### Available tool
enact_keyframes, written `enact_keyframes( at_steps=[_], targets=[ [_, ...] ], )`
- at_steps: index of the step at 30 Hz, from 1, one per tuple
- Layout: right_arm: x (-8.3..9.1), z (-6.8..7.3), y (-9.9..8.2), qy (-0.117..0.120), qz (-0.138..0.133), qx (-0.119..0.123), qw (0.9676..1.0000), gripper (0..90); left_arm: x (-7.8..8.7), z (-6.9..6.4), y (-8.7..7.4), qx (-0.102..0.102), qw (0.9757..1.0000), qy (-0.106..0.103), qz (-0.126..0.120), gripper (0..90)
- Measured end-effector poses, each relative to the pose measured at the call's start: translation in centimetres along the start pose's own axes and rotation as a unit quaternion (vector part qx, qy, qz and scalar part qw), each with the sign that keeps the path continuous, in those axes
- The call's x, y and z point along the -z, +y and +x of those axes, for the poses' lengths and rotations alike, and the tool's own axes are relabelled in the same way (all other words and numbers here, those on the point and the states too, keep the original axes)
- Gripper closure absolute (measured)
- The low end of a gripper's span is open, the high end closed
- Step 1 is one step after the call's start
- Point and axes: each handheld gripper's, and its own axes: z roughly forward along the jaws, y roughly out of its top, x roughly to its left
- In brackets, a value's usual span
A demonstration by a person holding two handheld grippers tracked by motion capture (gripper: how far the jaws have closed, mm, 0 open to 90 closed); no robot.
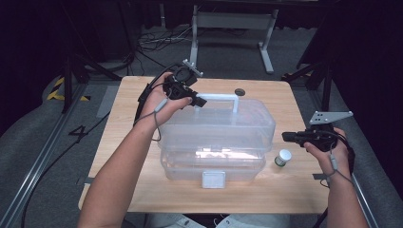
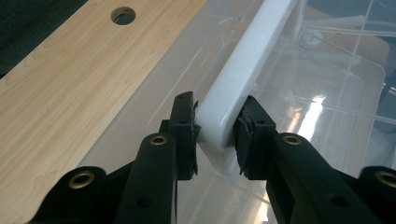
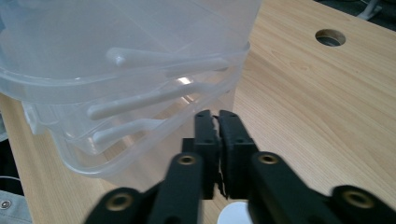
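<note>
A clear plastic storage box sits upright near the middle of the worktop — two stacked tiers, a lid on top, a white latch at its front. Its white handle stands raised over the lid — one end lies between the left hand-held gripper pads.

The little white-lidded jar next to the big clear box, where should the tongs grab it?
Probably around the jar's round sides just under the lid, coming straight down from above. It stands upright on the table with open wood around it, and the box stands apart, so the tongs likely fit on either side.
</note>
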Motion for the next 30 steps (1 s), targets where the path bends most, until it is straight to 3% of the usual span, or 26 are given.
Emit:
enact_keyframes(
  at_steps=[8,10,14,18,22,30],
  targets=[
    [-0.8,0.4,-0.1,0.062,0.005,0.034,0.9975,90.0,0.1,0.1,0.2,-0.001,1.0,0.005,0.002,71.3],
    [-1.2,0.7,-0.1,0.093,0.001,0.047,0.9946,90.0,0.1,0.1,0.2,-0.001,1.0,0.004,0.002,71.3],
    [-1.7,1.6,0.4,0.13,-0.002,0.071,0.9889,90.0,0.0,0.2,0.2,0.003,1.0,0.002,0.0,71.2],
    [-2.3,2.1,0.5,0.14,0.008,0.08,0.9869,90.0,0.1,0.1,0.3,0.002,1.0,0.005,0.003,71.2],
    [-2.4,2.3,0.7,0.154,-0.005,0.078,0.985,90.0,0.1,-0.1,0.2,0.0,1.0,0.007,0.005,71.2],
    [-2.2,2.4,0.8,0.15,-0.015,0.074,0.9858,90.0,0.3,-0.7,0.3,-0.011,0.9996,0.026,0.008,71.4]
  ],
)
